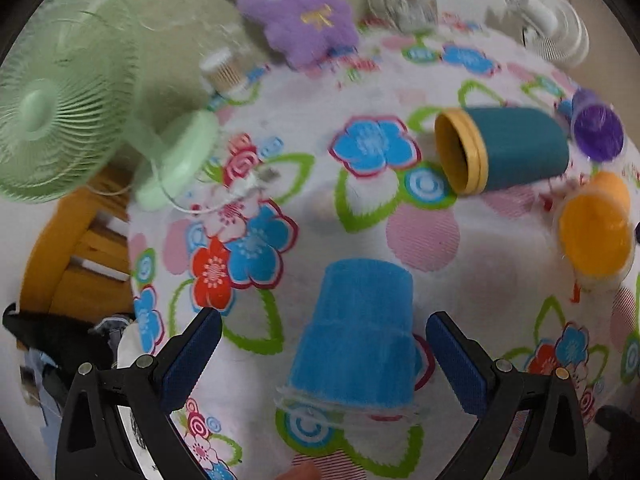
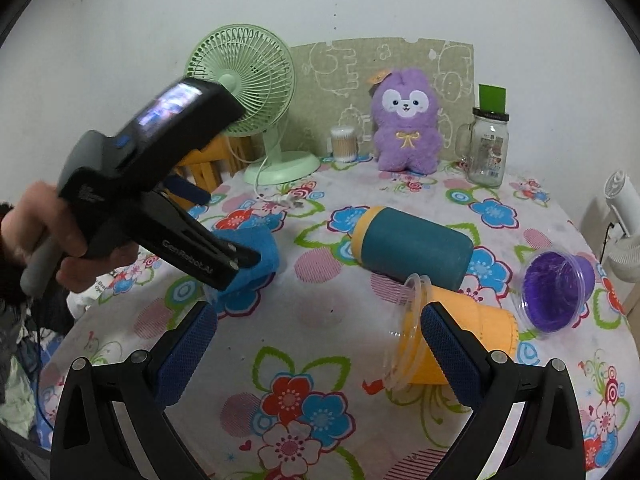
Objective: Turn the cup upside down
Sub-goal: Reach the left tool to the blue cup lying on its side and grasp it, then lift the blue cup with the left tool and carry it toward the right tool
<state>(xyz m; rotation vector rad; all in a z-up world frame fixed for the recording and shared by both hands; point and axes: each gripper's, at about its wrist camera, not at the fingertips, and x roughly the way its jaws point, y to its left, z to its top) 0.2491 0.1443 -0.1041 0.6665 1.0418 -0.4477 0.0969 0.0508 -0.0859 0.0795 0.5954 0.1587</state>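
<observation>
The blue cup point(image 1: 360, 332) stood upside down on the floral tablecloth point(image 1: 472, 272), its clear rim flat on the cloth and its closed base up. The left gripper point(image 1: 324, 356) had its jaws apart, one blue pad point(image 1: 192, 356) on each side of the cup, neither touching it. In the right wrist view the body of the left gripper hid most of the cup.

The right gripper point(image 2: 320, 356) was also spread wide and held nothing; its right finger overlapped the orange cup point(image 2: 472, 332) in the view, contact not determinable.

Other containers:
- teal tumbler point(image 1: 504, 148) with a yellow rim, lying on its side, interior appeared empty;
- orange cup lying on its side, mouth towards the left gripper, empty;
- purple cup point(image 2: 556, 288) tipped over near the orange one, empty;
- glass mason jar point(image 2: 486, 148) with handle, upright at the back, contents not discernible;
- clear tub of cotton swabs point(image 2: 344, 144), upright beside the purple plush toy point(image 2: 404, 124).

A green desk fan point(image 2: 248, 92) stood at the table's back left.
</observation>
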